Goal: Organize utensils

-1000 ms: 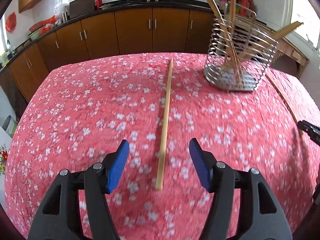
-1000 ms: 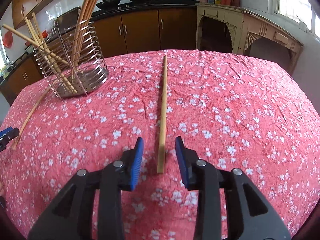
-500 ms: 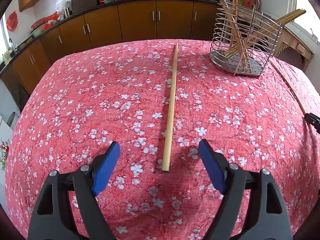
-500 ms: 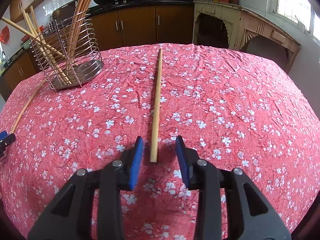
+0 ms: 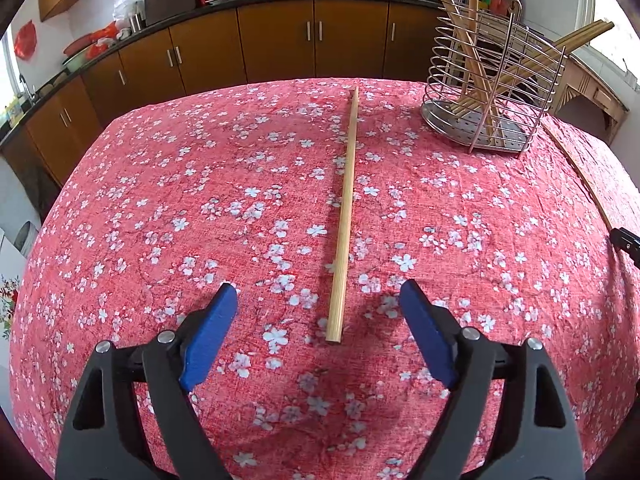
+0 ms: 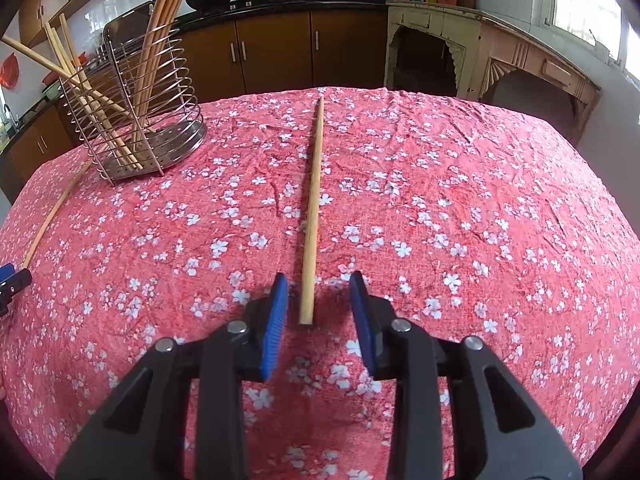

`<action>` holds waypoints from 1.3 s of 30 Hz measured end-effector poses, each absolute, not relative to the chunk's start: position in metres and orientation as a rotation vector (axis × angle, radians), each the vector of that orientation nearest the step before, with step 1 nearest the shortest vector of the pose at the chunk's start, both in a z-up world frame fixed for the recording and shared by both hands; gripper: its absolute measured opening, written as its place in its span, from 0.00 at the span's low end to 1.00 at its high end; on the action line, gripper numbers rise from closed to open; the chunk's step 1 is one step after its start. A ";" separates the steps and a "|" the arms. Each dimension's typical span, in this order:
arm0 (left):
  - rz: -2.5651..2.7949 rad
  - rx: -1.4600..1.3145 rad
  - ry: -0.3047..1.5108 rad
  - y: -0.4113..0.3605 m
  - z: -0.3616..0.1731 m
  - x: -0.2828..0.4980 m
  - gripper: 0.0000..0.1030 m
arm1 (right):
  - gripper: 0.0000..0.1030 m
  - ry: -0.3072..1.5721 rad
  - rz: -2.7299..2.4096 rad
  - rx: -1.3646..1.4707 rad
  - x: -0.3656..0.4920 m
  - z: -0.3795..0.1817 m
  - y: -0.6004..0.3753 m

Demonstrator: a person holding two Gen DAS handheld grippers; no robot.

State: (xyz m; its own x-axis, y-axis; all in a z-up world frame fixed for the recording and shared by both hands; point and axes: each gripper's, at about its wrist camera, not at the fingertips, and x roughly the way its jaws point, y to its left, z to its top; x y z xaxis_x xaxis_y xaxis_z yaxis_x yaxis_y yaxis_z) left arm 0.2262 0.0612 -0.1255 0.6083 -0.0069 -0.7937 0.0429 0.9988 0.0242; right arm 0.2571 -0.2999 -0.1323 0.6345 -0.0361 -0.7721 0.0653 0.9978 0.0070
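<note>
Two bamboo chopsticks lie on the red flowered tablecloth [image 5: 160, 200]. One chopstick [image 5: 345, 216] points away from my left gripper [image 5: 316, 294], which is wide open, with the stick's near end lying between the blue pads [image 5: 208, 336] and untouched. The other chopstick [image 6: 313, 208] runs away from my right gripper [image 6: 319, 280]. Its jaws are closing, and the stick's near end sits in the narrow gap clear of both pads. A wire utensil holder [image 5: 492, 80] [image 6: 132, 120] with several chopsticks stands at the back of the table.
Each view catches the other gripper's tip [image 5: 626, 240] [image 6: 12, 280] and its chopstick [image 5: 576, 172] [image 6: 52, 216] at the edge. Brown kitchen cabinets [image 5: 280, 48] stand beyond the table's far edge. A cream sideboard [image 6: 500, 60] stands at the back right.
My left jaws have spread wider around the chopstick's end. The right jaws have narrowed a little. Neither chopstick has moved.
</note>
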 end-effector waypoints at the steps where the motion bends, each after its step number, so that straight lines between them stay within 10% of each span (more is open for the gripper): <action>1: -0.030 0.045 0.912 0.060 -0.125 0.226 0.76 | 0.23 0.881 -0.055 0.031 0.256 -0.132 -0.299; 18: -0.074 0.062 0.884 0.055 -0.119 0.208 0.09 | 0.07 0.870 -0.033 0.043 0.250 -0.130 -0.298; 29: -0.084 0.122 0.884 0.049 -0.119 0.200 0.09 | 0.08 0.879 -0.029 0.059 0.247 -0.129 -0.304; 36: -0.099 0.110 0.887 0.052 -0.120 0.205 0.43 | 0.09 0.883 -0.025 0.066 0.251 -0.130 -0.304; 39: -0.132 0.106 0.888 0.051 -0.120 0.205 0.32 | 0.09 0.883 -0.026 0.059 0.251 -0.130 -0.302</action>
